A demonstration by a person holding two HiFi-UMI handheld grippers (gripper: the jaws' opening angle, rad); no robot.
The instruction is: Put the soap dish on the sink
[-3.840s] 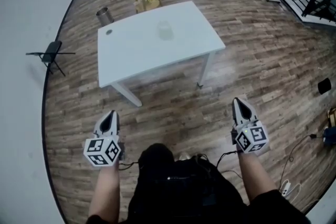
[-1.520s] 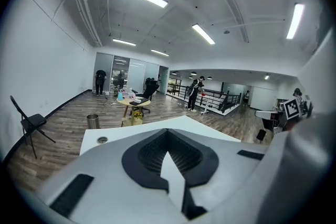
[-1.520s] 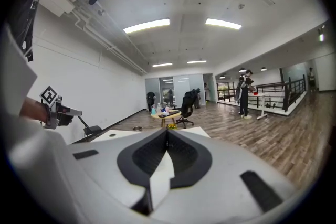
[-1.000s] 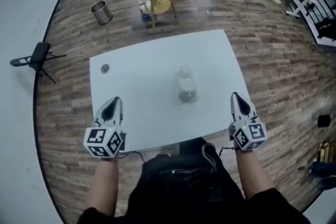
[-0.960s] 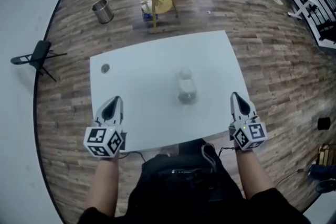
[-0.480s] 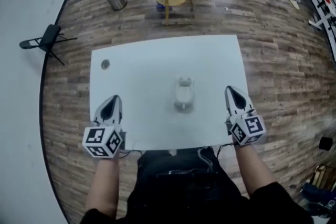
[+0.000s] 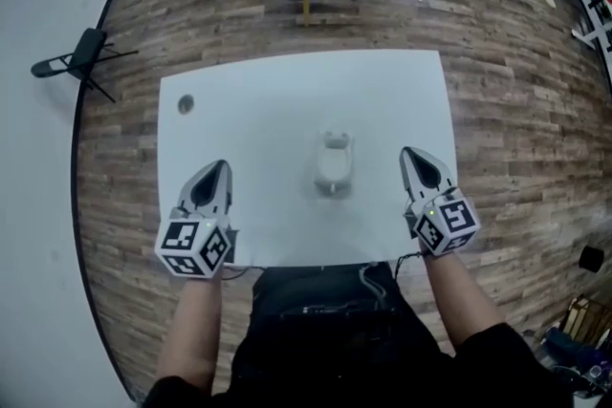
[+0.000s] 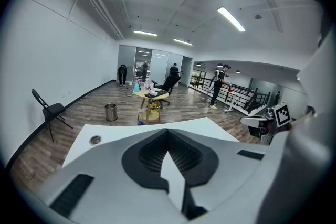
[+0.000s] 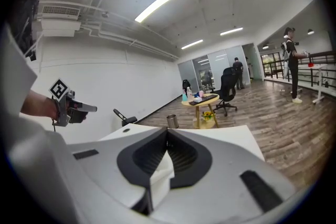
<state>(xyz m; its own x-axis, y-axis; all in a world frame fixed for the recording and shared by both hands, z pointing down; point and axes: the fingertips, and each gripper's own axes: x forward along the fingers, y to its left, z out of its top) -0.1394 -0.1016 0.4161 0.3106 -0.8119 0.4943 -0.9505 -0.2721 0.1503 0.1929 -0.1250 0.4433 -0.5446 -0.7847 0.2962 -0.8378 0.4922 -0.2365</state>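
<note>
With left claw (image 7: 219, 171) and right claw (image 7: 410, 158) shut and empty, the small pale soap dish (image 7: 334, 165), indistinctly seen mid-bench (image 7: 239, 110), could be shoved rather than gripped.

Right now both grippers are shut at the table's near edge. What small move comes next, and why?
Probably open the right gripper. Its jaws are together with nothing between them, so it cannot grasp yet. It hangs beside the small white pieces at the middle of the table, closer to them than the left gripper. The pieces are too blurred to tell apart.
</note>
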